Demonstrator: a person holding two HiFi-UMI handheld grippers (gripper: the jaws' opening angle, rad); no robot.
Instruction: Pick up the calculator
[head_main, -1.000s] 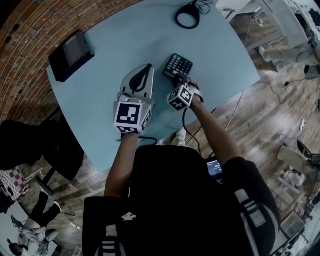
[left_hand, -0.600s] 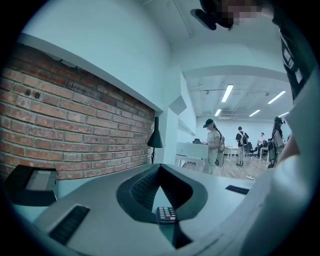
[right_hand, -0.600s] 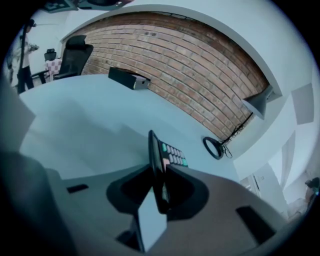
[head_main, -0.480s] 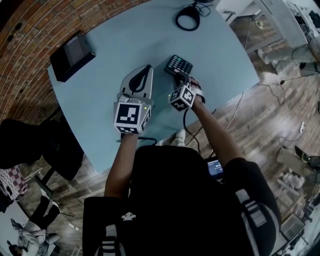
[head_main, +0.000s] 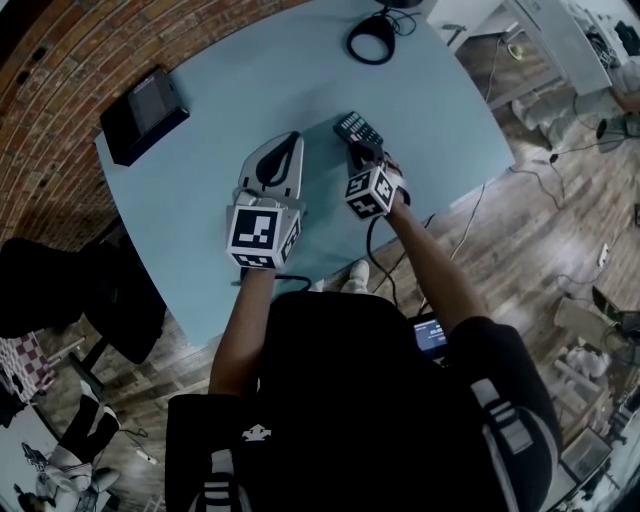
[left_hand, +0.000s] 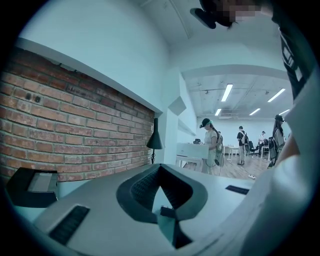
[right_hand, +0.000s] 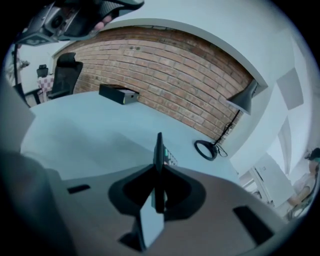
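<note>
Right gripper view: my right claw (right_hand: 158, 172) has just been closing and pinches the calculator (right_hand: 159, 147) by its near edge. The rest sticks out ahead of the claw, over the table (right_hand: 90, 125). I think it could slip or tip down, since so little is held.

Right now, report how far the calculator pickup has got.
Done: the right tongs have just been closing and grip the black keypad calculator by its near edge. In hand: it's tilted up from the pale blue table. Left: raising it well clear.
</note>
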